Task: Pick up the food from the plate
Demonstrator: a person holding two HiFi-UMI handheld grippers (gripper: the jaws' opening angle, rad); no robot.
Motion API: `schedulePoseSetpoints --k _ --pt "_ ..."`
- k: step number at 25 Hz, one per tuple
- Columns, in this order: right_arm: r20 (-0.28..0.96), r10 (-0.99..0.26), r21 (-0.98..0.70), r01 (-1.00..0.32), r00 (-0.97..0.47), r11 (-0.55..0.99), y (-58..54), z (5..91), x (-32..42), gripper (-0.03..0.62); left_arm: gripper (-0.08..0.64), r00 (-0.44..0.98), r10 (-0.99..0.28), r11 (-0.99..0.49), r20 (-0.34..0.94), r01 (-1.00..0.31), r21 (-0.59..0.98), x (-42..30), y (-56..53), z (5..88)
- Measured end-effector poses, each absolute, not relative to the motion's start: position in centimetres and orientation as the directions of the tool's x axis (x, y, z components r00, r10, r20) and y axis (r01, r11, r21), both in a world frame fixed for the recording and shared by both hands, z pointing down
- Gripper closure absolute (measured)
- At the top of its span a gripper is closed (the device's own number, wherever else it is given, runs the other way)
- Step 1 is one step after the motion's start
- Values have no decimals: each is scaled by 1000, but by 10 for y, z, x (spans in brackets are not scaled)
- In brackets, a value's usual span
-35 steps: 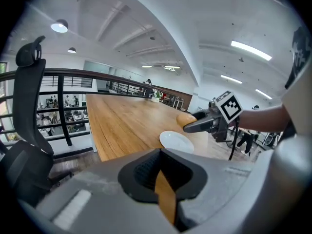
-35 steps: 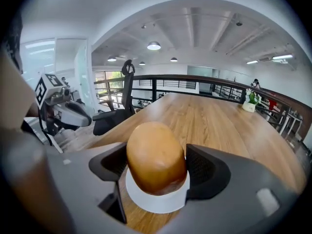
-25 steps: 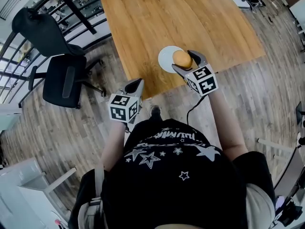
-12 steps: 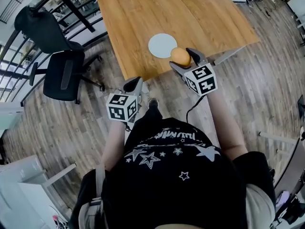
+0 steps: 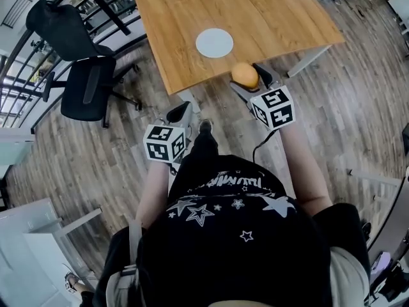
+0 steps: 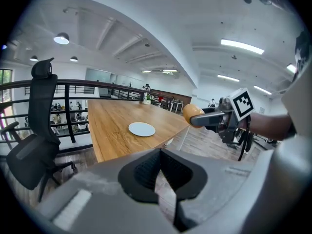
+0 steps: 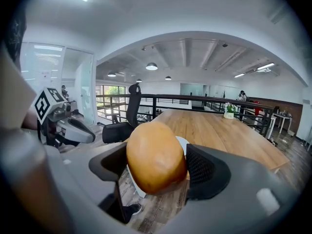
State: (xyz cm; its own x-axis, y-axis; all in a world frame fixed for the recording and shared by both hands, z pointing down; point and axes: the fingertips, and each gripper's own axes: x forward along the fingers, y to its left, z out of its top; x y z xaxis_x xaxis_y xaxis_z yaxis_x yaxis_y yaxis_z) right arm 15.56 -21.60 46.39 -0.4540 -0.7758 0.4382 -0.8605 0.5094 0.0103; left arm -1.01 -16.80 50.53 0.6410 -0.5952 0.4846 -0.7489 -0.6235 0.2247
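A round golden bun (image 5: 243, 73) is clamped in my right gripper (image 5: 246, 78), which holds it in the air just past the near edge of the wooden table (image 5: 268, 11). In the right gripper view the bun (image 7: 155, 156) fills the gap between both pads. The white plate (image 5: 215, 43) lies bare on the table, farther away and left of the bun; it also shows as the plate (image 6: 142, 128) in the left gripper view. My left gripper (image 5: 180, 112) hangs over the floor near the table's corner, its jaws together and holding nothing (image 6: 163, 173).
A black office chair (image 5: 83, 75) stands left of the table beside a dark railing (image 5: 96, 5). A table leg (image 5: 308, 60) slants down at the right. Wooden floor (image 5: 358, 107) lies under both grippers.
My right gripper has drawn back with the bun, from over the plate to beyond the table's near edge. The plate stays behind, bare. The left gripper has retreated a little too.
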Motion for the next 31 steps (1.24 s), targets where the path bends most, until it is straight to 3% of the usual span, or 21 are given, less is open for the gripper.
schedulePoseSetpoints --k 20,31 --pt "494 -737 -18 -852 -462 523 -109 500 139 219 560 607 -617 -576 501 -782 237 -39 -63 523" --pt "493 -747 -53 -873 -445 485 -102 508 148 219 560 595 -619 -562 514 -792 240 -42 -51 532"
